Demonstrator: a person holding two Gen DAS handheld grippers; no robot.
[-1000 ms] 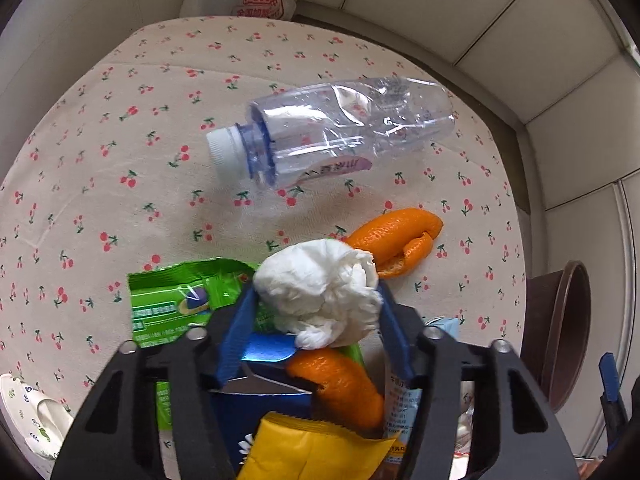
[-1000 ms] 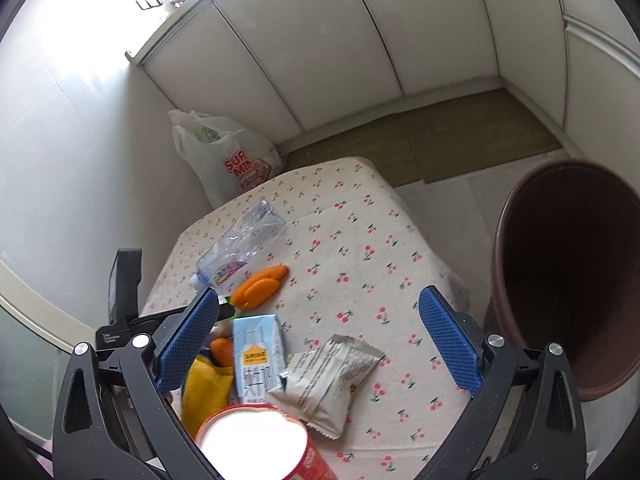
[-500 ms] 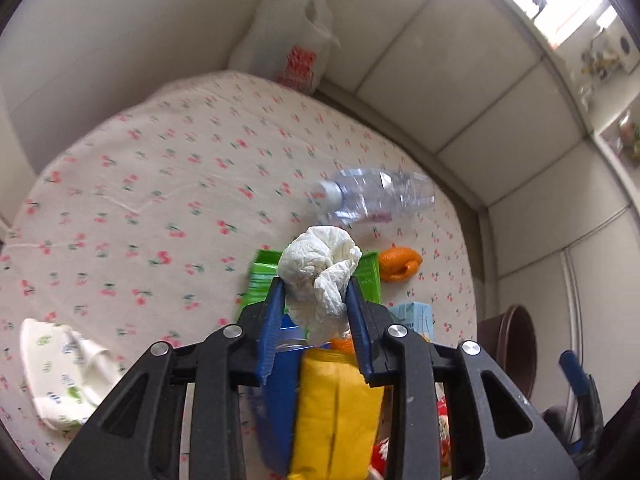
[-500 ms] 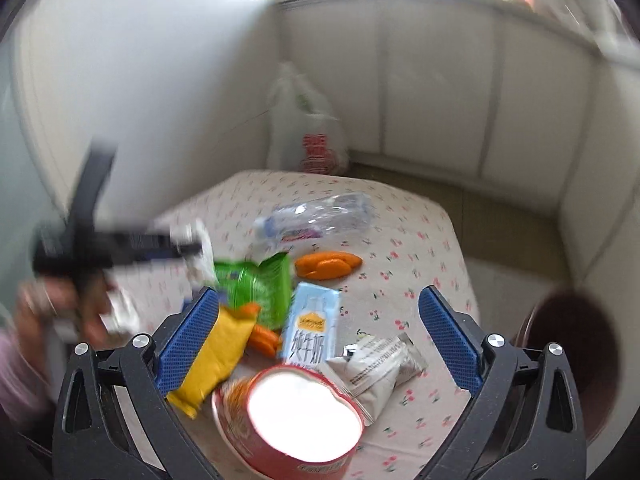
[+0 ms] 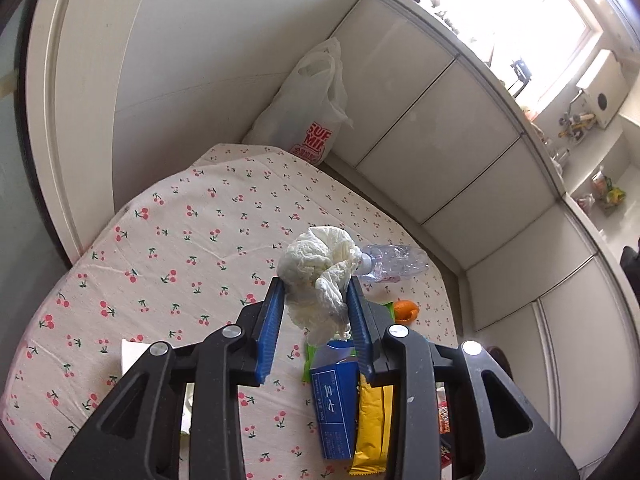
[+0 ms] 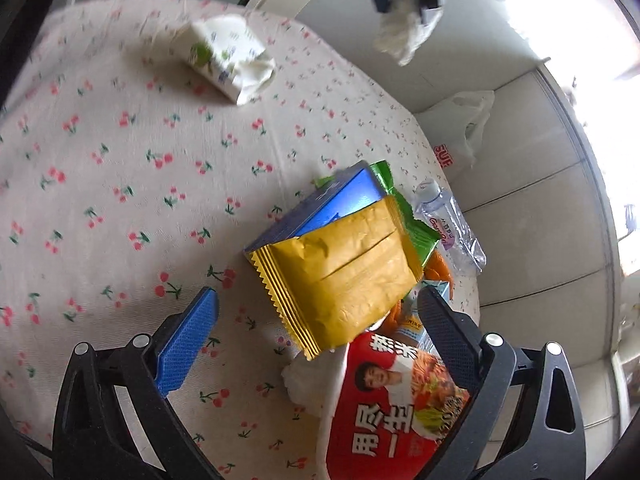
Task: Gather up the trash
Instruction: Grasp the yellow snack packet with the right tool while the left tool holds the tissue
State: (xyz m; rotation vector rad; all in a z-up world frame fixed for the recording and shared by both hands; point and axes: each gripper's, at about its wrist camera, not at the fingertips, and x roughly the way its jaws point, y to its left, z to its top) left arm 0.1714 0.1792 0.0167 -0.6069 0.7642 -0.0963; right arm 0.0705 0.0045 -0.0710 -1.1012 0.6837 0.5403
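I'm in a home: cherry-print tablecloth (image 5: 192, 248), white cabinet doors (image 5: 440, 128) at right, cluttered sunlit windowsill (image 5: 568, 120) upper right.

The left gripper (image 5: 316, 312) is hanging raised above the table, its blue pads pinching something between them. The right gripper (image 6: 316, 336) is hovering low, jaws spread wide.

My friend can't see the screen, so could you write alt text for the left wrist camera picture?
The left claw grips a crumpled white tissue between its blue fingers, held up above a table with a cherry-print cloth. Beneath lie a blue box, a yellow packet, an orange peel and a clear plastic bottle; a white shopping bag stands behind.
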